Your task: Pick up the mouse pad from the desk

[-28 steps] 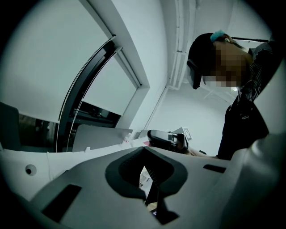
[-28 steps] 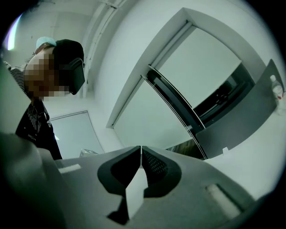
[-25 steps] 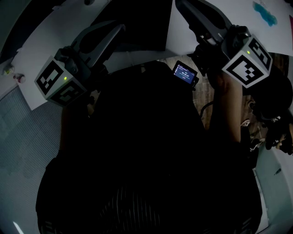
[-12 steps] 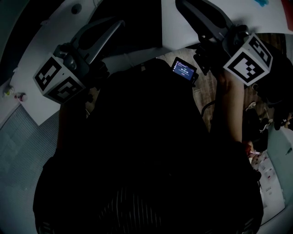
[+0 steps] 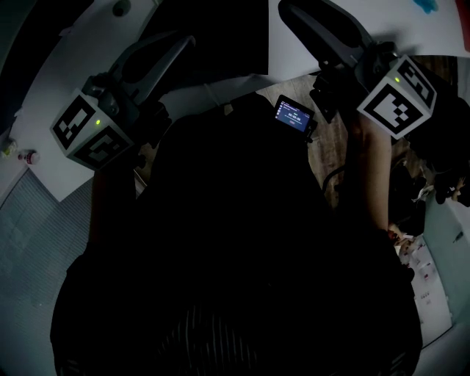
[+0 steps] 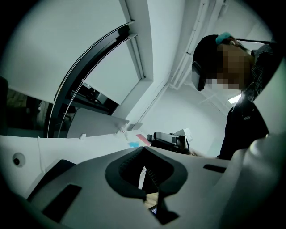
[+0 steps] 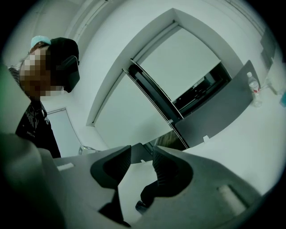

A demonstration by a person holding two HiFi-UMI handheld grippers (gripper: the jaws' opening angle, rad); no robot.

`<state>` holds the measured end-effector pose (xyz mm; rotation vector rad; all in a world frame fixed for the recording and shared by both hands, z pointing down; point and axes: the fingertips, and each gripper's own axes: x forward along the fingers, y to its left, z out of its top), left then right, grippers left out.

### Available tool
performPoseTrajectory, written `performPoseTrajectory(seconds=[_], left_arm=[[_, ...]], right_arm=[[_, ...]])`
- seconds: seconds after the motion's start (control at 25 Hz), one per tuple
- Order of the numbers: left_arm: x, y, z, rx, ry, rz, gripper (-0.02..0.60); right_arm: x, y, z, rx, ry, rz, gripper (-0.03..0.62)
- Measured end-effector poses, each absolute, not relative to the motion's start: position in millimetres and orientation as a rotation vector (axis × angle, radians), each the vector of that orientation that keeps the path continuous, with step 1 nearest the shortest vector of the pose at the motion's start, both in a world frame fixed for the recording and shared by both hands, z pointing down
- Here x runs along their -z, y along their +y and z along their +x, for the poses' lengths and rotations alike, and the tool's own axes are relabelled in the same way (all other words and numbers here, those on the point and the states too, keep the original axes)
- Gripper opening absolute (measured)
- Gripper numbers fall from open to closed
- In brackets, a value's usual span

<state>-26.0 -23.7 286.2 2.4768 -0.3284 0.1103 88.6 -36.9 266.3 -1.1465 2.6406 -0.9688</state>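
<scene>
The head view is dim. A black mouse pad [image 5: 220,33] lies flat on the white desk [image 5: 66,81] at the top centre. My left gripper [image 5: 185,40] reaches toward the pad's left edge, its tips hanging near that edge. In the left gripper view its jaws [image 6: 144,150] meet at the tips with nothing in them. My right gripper [image 5: 288,9] reaches in over the desk just right of the pad. Its jaws [image 7: 142,152] are opening, with a clear gap and nothing between them.
A small device with a lit screen [image 5: 295,116] hangs at my chest. Another person in a dark cap [image 6: 241,89] stands across the desk. A water bottle [image 7: 254,89] stands on it at the far right. A tiny bottle [image 5: 29,156] sits at the left edge.
Both grippers keep almost the same places above the desk. The left one's marker cube has rolled a little, and the view over the desk has shifted slightly.
</scene>
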Motion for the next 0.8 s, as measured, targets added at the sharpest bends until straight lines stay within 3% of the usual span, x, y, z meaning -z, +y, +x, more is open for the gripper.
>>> performPoseTrajectory(seconds=[0.8], left_arm=[[-295.3, -72.1, -32.4, -0.078, -0.409, 2.347, 0.008]], right_arm=[[-289.0, -89.6, 96.2, 1.161, 2.612, -1.215, 0.219]])
